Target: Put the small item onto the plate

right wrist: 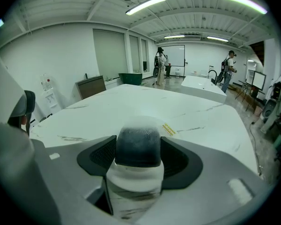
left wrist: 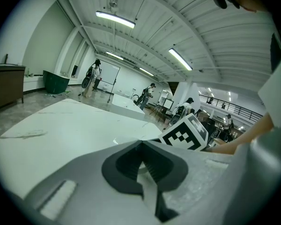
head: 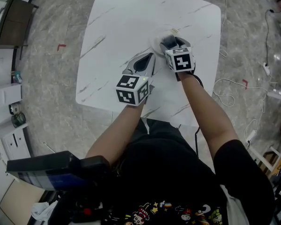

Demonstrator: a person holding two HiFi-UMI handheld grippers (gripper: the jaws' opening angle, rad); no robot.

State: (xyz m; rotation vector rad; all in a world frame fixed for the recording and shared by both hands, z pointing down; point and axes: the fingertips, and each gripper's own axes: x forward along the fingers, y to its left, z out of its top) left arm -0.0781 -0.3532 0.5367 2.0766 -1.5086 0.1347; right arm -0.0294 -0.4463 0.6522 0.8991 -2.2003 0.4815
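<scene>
In the right gripper view my right gripper (right wrist: 138,142) is shut on the small item (right wrist: 138,156), which has a dark rounded top and a pale frosted lower part. Seen from the head view, this gripper (head: 171,42) holds the item over the white plate (head: 157,43) near the middle of the white marble table (head: 117,27). The plate is mostly hidden behind the item and the jaws. My left gripper (head: 150,58) hovers just left of the plate, with its jaws (left wrist: 141,145) closed tip to tip and nothing between them. Past them the plate's rim (left wrist: 124,140) shows.
A small yellow label (right wrist: 168,129) lies on the table beyond the plate. The right gripper's marker cube (left wrist: 187,134) sits close to the left jaws. White cables (head: 225,95) trail on the floor at the right. A dark cabinet (head: 11,25) stands at the far left.
</scene>
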